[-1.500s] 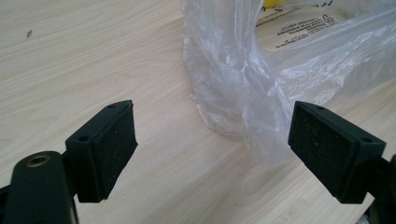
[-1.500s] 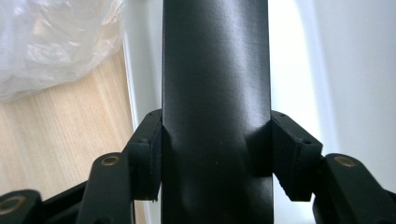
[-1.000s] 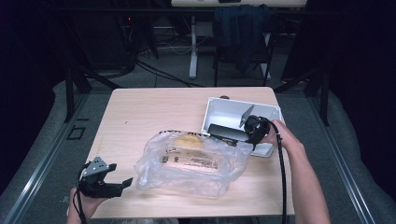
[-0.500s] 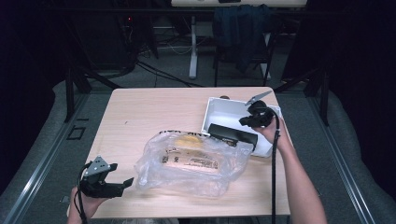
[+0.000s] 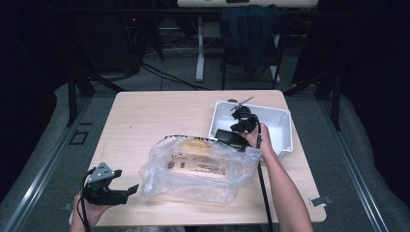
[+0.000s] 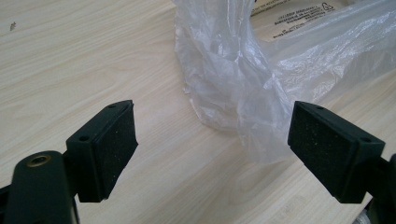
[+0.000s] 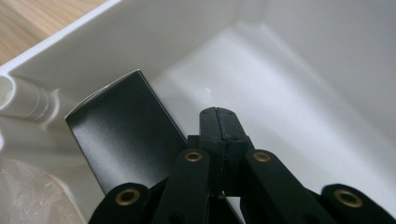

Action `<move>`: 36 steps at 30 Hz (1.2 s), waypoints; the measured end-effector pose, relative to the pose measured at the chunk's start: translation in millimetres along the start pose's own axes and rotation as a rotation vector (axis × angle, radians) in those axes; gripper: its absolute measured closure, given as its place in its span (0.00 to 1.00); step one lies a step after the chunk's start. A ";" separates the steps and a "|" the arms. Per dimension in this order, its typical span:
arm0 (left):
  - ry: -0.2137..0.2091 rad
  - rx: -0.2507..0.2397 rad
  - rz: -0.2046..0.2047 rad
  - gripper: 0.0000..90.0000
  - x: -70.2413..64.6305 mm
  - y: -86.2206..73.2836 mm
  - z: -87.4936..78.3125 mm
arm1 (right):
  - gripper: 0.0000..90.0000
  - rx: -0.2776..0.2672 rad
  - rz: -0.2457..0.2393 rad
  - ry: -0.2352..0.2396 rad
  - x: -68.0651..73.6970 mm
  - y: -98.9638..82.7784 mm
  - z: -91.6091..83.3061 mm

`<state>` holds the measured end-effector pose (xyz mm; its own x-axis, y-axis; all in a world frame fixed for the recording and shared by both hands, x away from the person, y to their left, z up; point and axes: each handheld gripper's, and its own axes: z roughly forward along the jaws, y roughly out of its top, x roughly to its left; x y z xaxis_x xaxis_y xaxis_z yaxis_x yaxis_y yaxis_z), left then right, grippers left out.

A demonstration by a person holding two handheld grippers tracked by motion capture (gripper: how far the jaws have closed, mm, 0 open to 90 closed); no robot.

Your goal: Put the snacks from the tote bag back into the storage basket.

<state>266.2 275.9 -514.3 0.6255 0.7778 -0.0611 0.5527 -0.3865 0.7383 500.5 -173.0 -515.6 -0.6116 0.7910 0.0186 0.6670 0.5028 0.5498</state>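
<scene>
A clear plastic bag (image 5: 198, 169) lies in the middle of the table with a cardboard box and something yellow inside it. A white bin (image 5: 283, 126) stands at the right. A black box (image 5: 231, 139) leans on the bin's near left wall, one end down in the bin (image 7: 121, 135). My right gripper (image 5: 240, 116) is over the bin, just past the black box. Its jaws (image 7: 218, 122) are shut flat on each other with nothing between them. My left gripper (image 5: 129, 192) rests at the table's front left, open, and points at the bag's crumpled end (image 6: 233, 84).
The wooden table (image 5: 154, 116) is bare at the back and the left. A small clip (image 5: 321, 200) lies near the front right corner. Chairs, cables and a table leg stand on the dark floor behind.
My right gripper has left the black box at the bin's near wall and moved left over the bin. The black box has settled lower. The left gripper has not moved.
</scene>
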 end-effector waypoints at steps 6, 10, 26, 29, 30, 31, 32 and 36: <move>0.000 0.005 0.003 0.17 -0.3 0.5 1.1 | 1.00 0.016 -0.030 0.008 2.7 1.1 -1.5; 0.001 0.005 0.001 0.17 -0.5 0.6 1.4 | 0.97 0.000 -0.023 -0.005 2.5 1.4 -3.6; 0.061 0.007 -0.035 0.16 9.0 -5.1 -2.7 | 0.38 -0.168 0.142 -0.119 -18.7 -38.9 -109.8; 0.071 0.004 -0.036 0.16 9.5 -5.7 -3.0 | 0.29 -0.181 0.152 -0.132 -13.5 -52.5 -129.9; 0.075 0.003 -0.032 0.15 9.6 -5.7 -3.3 | 0.26 -0.187 0.155 -0.137 -11.3 -57.7 -136.2; 0.073 0.003 -0.034 0.15 9.3 -5.6 -3.7 | 0.23 -0.189 0.153 -0.134 -9.3 -63.0 -142.3; 0.076 0.003 -0.030 0.15 9.3 -5.6 -4.2 | 0.21 -0.201 0.158 -0.134 -6.7 -68.8 -147.5; 0.084 0.001 -0.030 0.15 9.8 -6.2 -6.0 | 0.16 -0.210 0.168 -0.139 5.2 -94.1 -164.0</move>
<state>265.6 288.9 -515.5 0.5601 0.8280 -0.0269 0.5711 -0.3624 0.7365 364.8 -273.3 -430.2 -0.4266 0.9043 0.0172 0.6421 0.2895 0.7098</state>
